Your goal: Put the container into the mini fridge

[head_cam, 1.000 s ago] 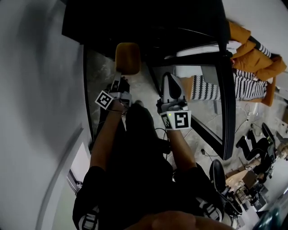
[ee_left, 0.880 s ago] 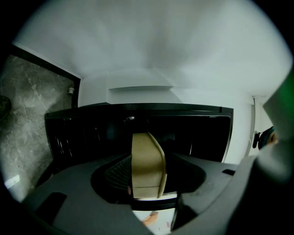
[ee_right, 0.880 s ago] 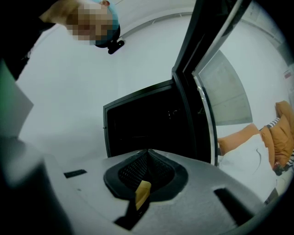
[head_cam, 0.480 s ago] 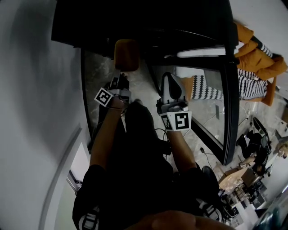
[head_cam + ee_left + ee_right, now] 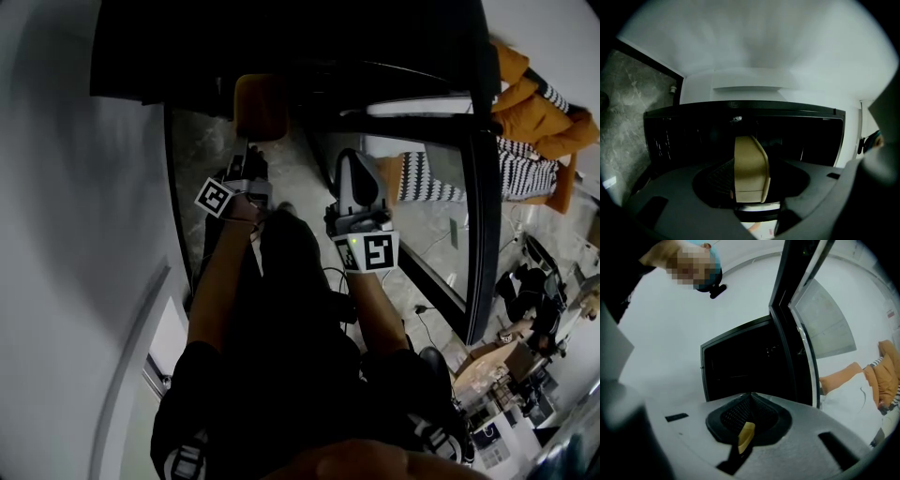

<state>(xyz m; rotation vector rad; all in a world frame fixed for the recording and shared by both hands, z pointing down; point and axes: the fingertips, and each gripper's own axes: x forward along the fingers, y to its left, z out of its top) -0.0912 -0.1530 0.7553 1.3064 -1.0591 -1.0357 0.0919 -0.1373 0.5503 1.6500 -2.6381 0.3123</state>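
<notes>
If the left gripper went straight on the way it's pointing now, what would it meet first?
Probably the dark interior of the open mini fridge. The container clamped in the left gripper points straight into it, with nothing visible between. The inside is too dark to judge its depth.

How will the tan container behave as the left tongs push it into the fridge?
Probably stiff: the container shows straight, undented edges between the left tongs. Its smooth faces could slip or twist if nudged against the mini fridge. It seems light, since one grip carries it.
</notes>
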